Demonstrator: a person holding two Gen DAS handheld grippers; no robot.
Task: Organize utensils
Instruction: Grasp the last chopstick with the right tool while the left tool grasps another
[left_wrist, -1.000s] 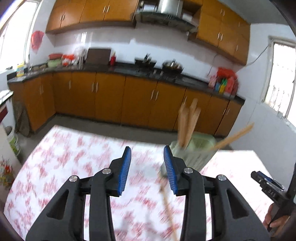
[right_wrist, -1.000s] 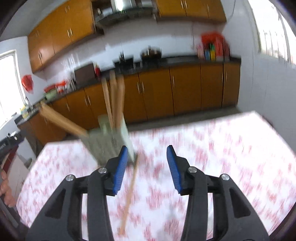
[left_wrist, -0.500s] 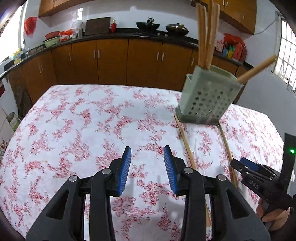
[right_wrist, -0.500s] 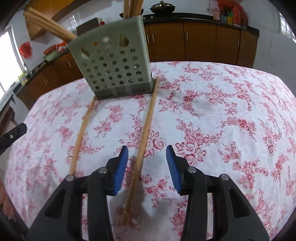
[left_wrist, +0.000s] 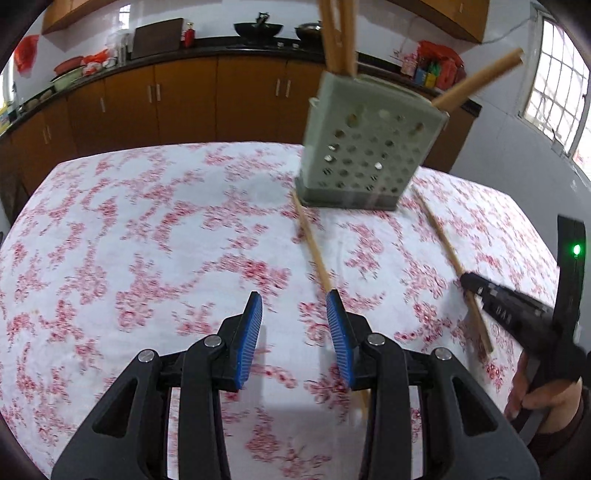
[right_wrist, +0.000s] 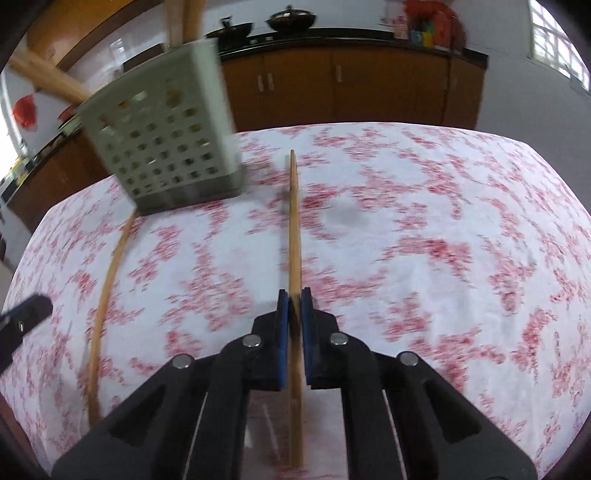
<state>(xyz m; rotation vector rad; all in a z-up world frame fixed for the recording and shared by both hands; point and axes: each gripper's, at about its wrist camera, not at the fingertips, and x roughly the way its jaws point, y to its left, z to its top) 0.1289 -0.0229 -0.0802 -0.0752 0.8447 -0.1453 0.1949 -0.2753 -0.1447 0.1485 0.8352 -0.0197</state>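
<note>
White cloth printed with red flowers covers the table, bearing a pale green perforated plastic holder already stocked with wooden sticks, while the right gripper pinches one slim bamboo chopstick lengthwise, presumably for lifting, and the left gripper hangs wide, empty, beside another bamboo chopstick.

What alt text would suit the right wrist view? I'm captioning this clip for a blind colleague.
The right gripper is shut on a wooden chopstick that points ahead over a red-flowered tablecloth. To its left stands a pale perforated utensil holder with sticks in it, and a second chopstick lies on the cloth.
</note>
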